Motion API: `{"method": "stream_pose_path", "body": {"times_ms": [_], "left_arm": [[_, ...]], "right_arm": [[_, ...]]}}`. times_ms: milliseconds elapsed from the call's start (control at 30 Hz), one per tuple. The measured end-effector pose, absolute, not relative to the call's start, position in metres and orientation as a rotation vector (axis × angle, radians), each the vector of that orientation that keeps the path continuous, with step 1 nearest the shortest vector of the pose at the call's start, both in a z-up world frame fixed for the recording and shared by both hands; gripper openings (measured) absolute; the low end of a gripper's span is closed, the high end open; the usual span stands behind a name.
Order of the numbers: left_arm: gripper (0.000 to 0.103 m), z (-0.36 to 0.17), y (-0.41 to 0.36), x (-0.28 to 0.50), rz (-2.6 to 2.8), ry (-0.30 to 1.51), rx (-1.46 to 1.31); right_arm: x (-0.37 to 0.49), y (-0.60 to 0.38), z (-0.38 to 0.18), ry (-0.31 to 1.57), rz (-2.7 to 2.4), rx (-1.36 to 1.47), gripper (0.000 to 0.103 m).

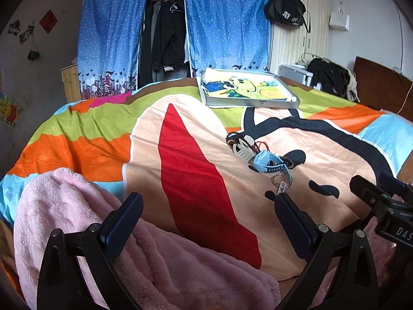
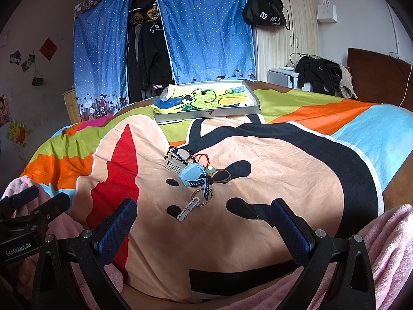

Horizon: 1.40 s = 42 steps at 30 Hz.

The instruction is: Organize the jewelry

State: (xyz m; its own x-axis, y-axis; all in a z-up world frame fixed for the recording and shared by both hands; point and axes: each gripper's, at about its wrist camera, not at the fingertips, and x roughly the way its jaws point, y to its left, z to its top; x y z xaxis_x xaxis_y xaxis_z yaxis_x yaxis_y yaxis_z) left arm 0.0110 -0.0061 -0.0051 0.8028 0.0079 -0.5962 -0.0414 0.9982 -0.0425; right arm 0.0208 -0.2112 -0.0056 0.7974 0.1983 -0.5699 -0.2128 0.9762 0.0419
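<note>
The right gripper (image 2: 204, 213) stands with its two blue-padded fingers spread wide and nothing between them, low over the bright cartoon-print bedspread (image 2: 271, 160); the left gripper (image 1: 209, 208) is likewise spread and empty, just to its left above a pink fleece blanket (image 1: 77, 206).

Taking the shallow grey cardboard box with the green cartoon lining (image 2: 206, 104) as the landmark, the jewelry sits in one tangled heap on the near side of it, between box and grippers — a light blue plastic watch with a dark strap (image 2: 193, 177), a white ribbed hair clip (image 2: 175, 164) wound in a dark beaded bracelet (image 2: 171, 152), a red cord (image 2: 202, 157), and nearest the grippers a metal key ring with a white perforated tag (image 2: 192, 205).

The main risk, as I judge it, is the tangle: closing on the watch may drag the beads, cord and ring along, so several pieces lift or scatter. The soft bedspread gives under pressure — the pads could pinch cloth with a thin ring, or lose it in a fold. The box is well behind the heap, so a loose hold may drop a piece short.
</note>
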Motion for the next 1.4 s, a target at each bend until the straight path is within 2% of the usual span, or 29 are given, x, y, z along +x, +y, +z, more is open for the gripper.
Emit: {"method": "stream_pose_path", "body": {"times_ms": [433,833,1167,1267,1400], "left_arm": [[0.1,-0.018,-0.005,0.055,0.012,0.786,-0.059],[0.099,-0.026,-0.007,0.124,-0.169,0.905,-0.073],[0.099,-0.042,-0.012,0.163,-0.263,0.965,-0.12],[0.098,-0.045,-0.015,0.178,-0.273,0.973,-0.136],[0.097,-0.052,-0.024,0.2,-0.291,0.98,-0.133]], "right_arm": [[0.043,-0.225,-0.009,0.727,0.225,0.084,0.103],[0.115,-0.254,-0.006,0.874,0.288,0.119,0.103],[0.17,-0.282,-0.025,0.998,0.303,0.184,0.103],[0.184,-0.287,-0.034,1.03,0.318,0.212,0.097],[0.211,-0.286,-0.047,1.081,0.339,0.191,0.083]]}}
